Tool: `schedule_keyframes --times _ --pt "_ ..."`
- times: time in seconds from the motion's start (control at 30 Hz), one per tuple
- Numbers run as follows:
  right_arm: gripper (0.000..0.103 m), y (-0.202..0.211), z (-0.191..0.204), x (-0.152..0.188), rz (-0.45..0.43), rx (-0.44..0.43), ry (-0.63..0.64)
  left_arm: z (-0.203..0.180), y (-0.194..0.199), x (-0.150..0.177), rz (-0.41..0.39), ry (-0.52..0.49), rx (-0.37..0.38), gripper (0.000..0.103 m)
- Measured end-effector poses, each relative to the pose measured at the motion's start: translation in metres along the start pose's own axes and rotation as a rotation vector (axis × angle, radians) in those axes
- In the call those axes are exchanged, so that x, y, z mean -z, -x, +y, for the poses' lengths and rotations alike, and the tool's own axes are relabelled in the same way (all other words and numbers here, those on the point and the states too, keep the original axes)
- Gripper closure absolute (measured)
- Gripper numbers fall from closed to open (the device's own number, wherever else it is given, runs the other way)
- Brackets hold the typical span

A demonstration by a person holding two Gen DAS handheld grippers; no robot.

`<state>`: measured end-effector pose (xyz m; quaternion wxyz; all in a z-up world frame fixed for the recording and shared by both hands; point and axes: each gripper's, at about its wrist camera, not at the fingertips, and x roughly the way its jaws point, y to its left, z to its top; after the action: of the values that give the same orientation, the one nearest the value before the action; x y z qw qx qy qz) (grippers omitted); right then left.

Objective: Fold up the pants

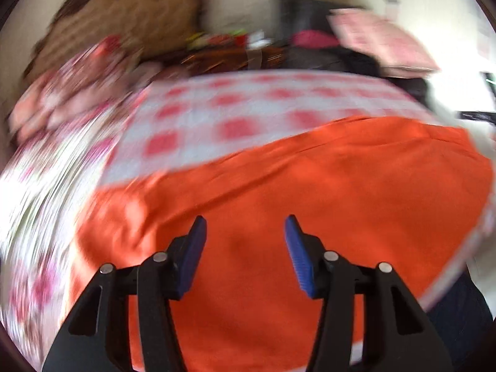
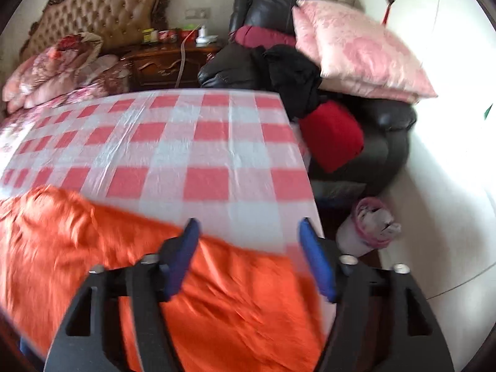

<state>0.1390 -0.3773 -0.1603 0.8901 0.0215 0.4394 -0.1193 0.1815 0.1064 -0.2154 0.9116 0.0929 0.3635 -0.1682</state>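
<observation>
Left tongs [image 1: 245, 248]: spread apart, nothing between the blue pads [image 1: 193, 257]; they hang over the orange cloth, and the left wrist view is smeared by blur.
Pants [image 1: 279, 201]: bright orange, spread flat on the checked cover, filling the space under and ahead of the left tongs; the far edge runs slantwise from low on the left to high on the right.
Checked cover [image 1: 217, 108]: red and white squares, lying beyond the pants, ahead of the left tongs.
Floral bedding [image 1: 46, 170]: pink and white, to the left of the left tongs, too blurred for detail.
Right tongs [image 2: 248, 254]: also spread apart and holding nothing; the left pad [image 2: 181, 260] sits over the pants' edge, the right pad over the cover's right margin.
Pants in the right wrist view [image 2: 217, 303]: under the right tongs and stretching off to their left, wrinkled toward the left end.
Headboard [image 2: 102, 12]: tufted tan with a carved dark frame, far ahead and left of the right tongs.
Nightstand [image 2: 167, 62]: dark wood, far ahead, with small jars on top.
Armchair [image 2: 387, 136]: black leather, ahead and right of the right tongs, carrying a pink pillow [image 2: 359, 49], dark clothes and a red cushion [image 2: 331, 133].
</observation>
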Motion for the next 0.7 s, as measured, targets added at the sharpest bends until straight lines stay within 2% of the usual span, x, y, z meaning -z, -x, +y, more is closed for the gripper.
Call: schedule_keyframes --times 0.07,0.13,0.2,0.3,0.33,0.37,0.4,0.43,0.5,0.57,0.6,0.63,0.7 --pt "0.033 0.004 -0.012 0.01 0.02 -0.069 0.021 -0.04 0.005 -0.023 -0.037 -0.11 0.102 0.051" --pt "0.033 -0.001 -0.016 0.022 0.084 -0.127 0.052 -0.089 0.001 -0.053 -0.063 -0.214 0.214 0.051" --pt "0.034 -0.003 -0.015 0.029 0.089 -0.131 0.087 -0.138 -0.013 -0.084 -0.073 -0.29 0.305 0.051" --pt "0.034 -0.01 -0.025 0.024 0.083 -0.207 -0.005 -0.205 -0.053 -0.118 -0.021 -0.441 0.367 0.051" --pt "0.034 -0.013 -0.027 0.021 0.081 -0.246 -0.032 -0.22 -0.067 -0.126 0.001 -0.465 0.379 0.051" --pt "0.04 -0.015 -0.026 0.019 0.086 -0.245 -0.03 -0.232 -0.081 -0.135 0.015 -0.487 0.367 0.051" --pt "0.057 -0.019 -0.024 0.018 0.099 -0.225 -0.021 -0.246 -0.097 -0.144 0.031 -0.529 0.328 0.051" --pt "0.066 -0.025 -0.025 0.018 0.129 -0.205 -0.024 -0.257 -0.109 -0.148 0.047 -0.572 0.299 0.051" --pt "0.075 -0.03 -0.035 0.022 0.148 -0.225 -0.089 -0.275 -0.132 -0.153 0.088 -0.671 0.27 0.052" --pt "0.08 -0.031 -0.042 0.025 0.146 -0.232 -0.123 -0.285 -0.154 -0.153 0.157 -0.737 0.255 0.078" --pt "0.082 -0.031 -0.044 0.026 0.143 -0.233 -0.139 -0.291 -0.162 -0.154 0.18 -0.76 0.262 0.088" --pt "0.083 -0.029 -0.045 0.028 0.139 -0.229 -0.158 -0.292 -0.166 -0.157 0.181 -0.751 0.269 0.094" --pt "0.083 -0.027 -0.046 0.03 0.133 -0.213 -0.18 -0.29 -0.171 -0.173 0.185 -0.669 0.309 0.095"
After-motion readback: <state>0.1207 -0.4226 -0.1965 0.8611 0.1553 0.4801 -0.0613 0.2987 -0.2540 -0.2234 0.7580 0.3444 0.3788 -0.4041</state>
